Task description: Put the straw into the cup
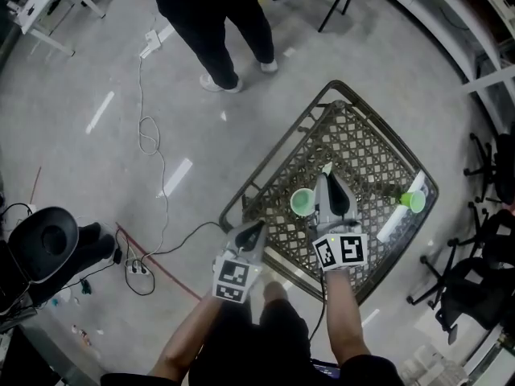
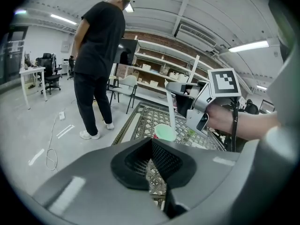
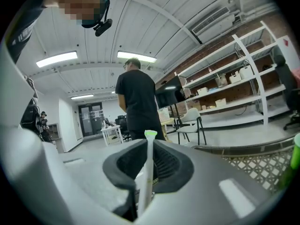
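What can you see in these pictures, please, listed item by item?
table: one, dark metal lattice, in front of the person.
upright cup: one, green, mid-table beside the right gripper.
tipped cup: one, green, on its side near the table's right edge.
straw: one, whitish with a green tip, between the right gripper's jaws.
bystander: one, dressed in black, on the floor beyond the table.
office chair: one, black, on the floor at left.
cables: several, white and black, across the floor.
left gripper: grey, jaws together, empty, at the table's near edge.
right gripper: grey, shut on the straw, over the table.
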{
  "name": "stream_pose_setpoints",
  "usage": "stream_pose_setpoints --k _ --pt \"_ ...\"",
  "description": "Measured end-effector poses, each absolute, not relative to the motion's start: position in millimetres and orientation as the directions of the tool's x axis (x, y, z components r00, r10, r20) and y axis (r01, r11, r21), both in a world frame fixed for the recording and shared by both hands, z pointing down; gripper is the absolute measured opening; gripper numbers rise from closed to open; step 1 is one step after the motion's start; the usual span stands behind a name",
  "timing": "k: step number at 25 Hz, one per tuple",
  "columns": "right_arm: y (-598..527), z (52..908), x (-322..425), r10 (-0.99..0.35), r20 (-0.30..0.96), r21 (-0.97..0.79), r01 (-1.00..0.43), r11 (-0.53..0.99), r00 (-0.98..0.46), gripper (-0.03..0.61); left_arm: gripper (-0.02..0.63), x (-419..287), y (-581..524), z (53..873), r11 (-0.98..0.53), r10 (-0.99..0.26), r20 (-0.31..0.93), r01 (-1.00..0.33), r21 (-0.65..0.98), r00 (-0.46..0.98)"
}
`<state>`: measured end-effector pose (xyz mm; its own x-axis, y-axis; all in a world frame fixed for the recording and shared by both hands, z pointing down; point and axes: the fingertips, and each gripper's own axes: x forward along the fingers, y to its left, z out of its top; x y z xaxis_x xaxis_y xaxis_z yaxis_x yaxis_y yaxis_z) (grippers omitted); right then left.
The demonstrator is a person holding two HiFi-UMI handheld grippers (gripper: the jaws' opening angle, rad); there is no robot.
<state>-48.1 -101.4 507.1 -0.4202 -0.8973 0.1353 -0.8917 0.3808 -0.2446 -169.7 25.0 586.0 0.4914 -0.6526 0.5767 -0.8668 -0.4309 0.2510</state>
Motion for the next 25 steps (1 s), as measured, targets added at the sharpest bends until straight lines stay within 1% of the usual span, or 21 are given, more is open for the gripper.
stream_pose_setpoints --k 9,25 --pt "-110 529 -46 -0.906 0.15 -0.226 -0.906 0.358 -0.395 0.041 0.006 -175 25 602 -0.418 -0.638 0.598 -0.87 0.261 0.486" --pt "-106 549 -52 -0.894 0.196 -0.201 -0.909 0.366 -0.403 0.044 0.006 -179 23 612 -0.414 -0.622 0.61 -0.867 0.275 0.491"
